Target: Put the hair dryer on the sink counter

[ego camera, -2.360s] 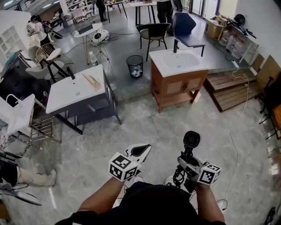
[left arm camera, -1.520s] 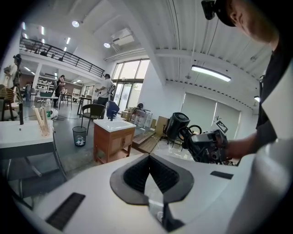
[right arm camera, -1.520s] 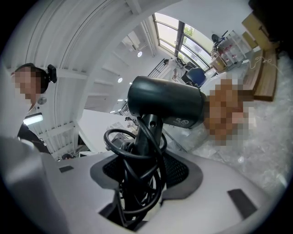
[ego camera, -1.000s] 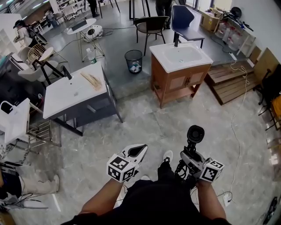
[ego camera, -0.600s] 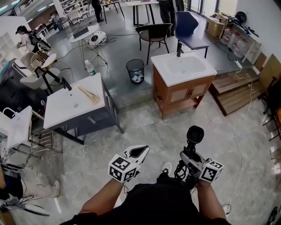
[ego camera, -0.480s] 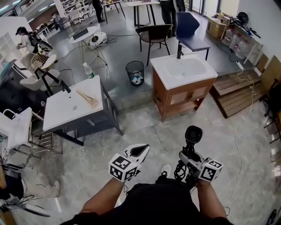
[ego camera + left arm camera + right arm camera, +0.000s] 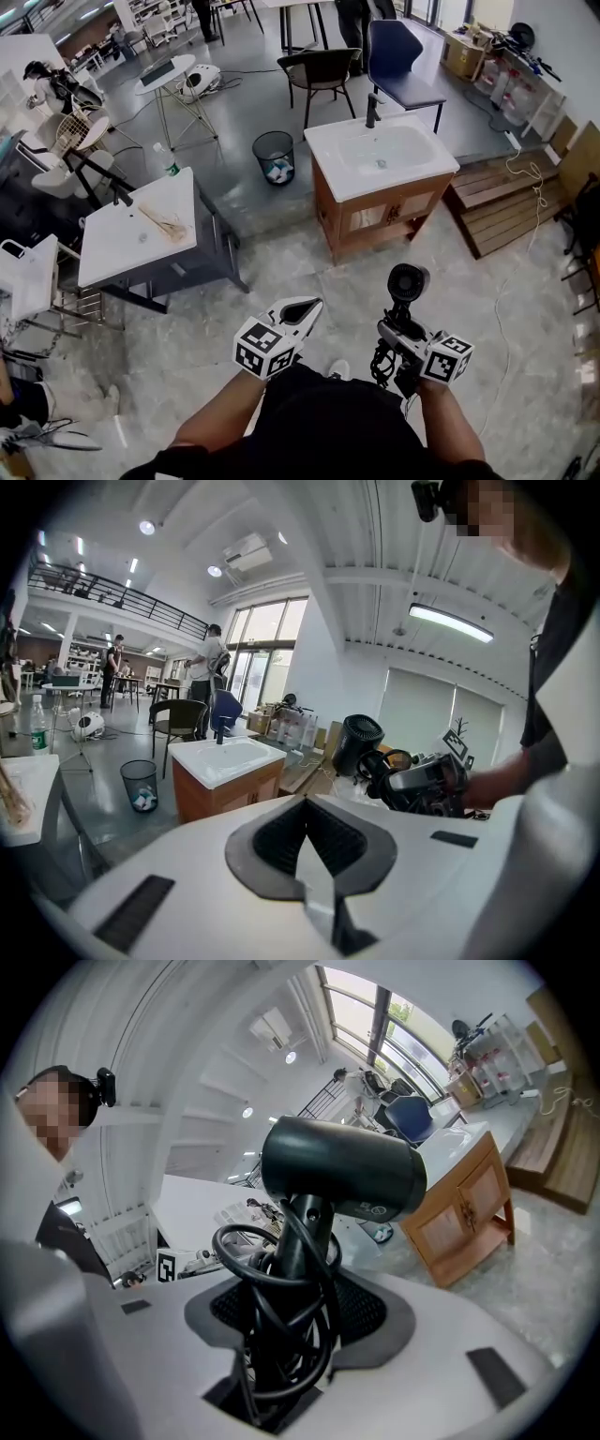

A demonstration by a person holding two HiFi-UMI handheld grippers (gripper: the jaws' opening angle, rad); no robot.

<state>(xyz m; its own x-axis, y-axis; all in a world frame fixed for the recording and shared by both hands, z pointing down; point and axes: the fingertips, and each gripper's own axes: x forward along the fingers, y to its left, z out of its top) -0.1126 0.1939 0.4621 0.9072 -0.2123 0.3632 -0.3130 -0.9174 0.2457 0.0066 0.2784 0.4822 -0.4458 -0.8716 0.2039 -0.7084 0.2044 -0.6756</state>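
Nearest, holds the left tongs (image 7: 302,310) pressed together with nothing between them. Beside them, grips a black hair dryer (image 7: 407,281) in the right tongs (image 7: 396,330), clamped round its handle and coiled cord (image 7: 274,1279), barrel uppermost, in mid-air above the stone floor (image 7: 309,267). Farther ahead, well apart, shows the wooden sink desk (image 7: 328,167) with white basin (image 7: 380,150) and black tap (image 7: 372,108). Looks like the carrying step. Next calls for closing the gap, then lowering the dryer onto bare desk beside the basin.

Ahead of me the grey floor (image 7: 309,274) carried a wooden sink cabinet (image 7: 375,212) topped by a white basin (image 7: 380,150), a waste bin (image 7: 273,157), and a white bench (image 7: 112,255) bearing pale sticks (image 7: 161,222).
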